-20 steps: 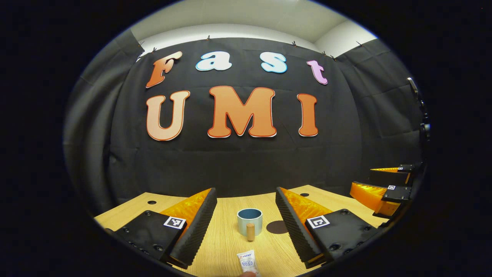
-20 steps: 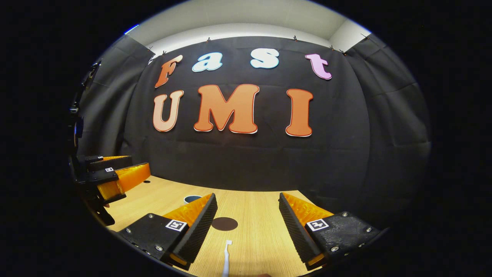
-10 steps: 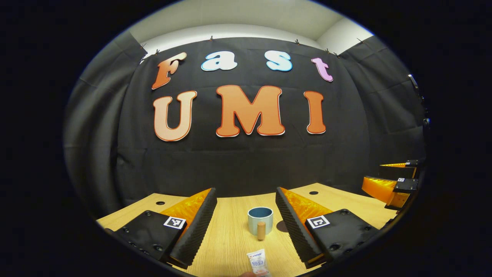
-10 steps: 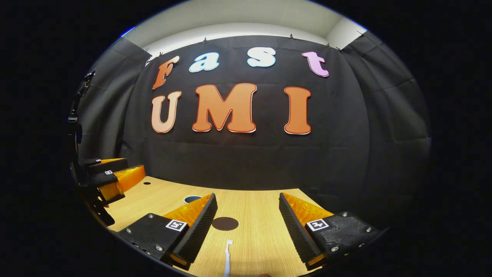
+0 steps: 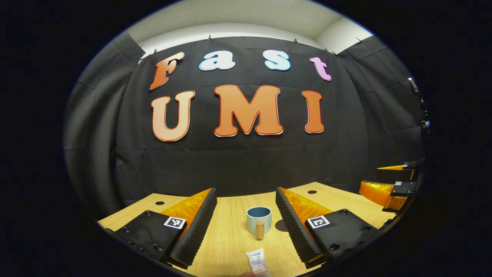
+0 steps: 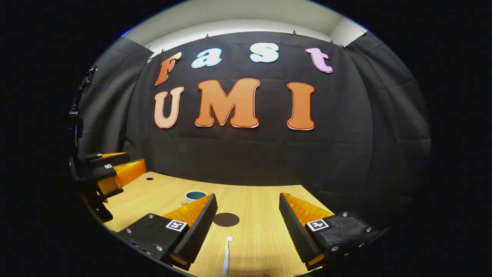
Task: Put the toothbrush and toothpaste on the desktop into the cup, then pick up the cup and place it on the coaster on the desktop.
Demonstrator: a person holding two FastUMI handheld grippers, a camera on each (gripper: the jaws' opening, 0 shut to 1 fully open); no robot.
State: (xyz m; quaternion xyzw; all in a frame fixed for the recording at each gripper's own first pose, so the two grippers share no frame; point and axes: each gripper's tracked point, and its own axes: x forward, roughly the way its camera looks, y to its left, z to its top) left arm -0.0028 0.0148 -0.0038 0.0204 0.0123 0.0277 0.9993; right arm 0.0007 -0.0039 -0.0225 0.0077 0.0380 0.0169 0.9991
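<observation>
Right gripper (image 6: 248,227) has tilted, bringing more of the pale blue cup (image 6: 195,196) into view; both jaws wide, empty; slim white toothbrush (image 6: 226,260) may slip when pinched flat against the counter.

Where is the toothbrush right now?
In the right gripper view, the toothbrush lies flat on the desktop between that gripper's fingers, just nearer than the coaster.
</observation>
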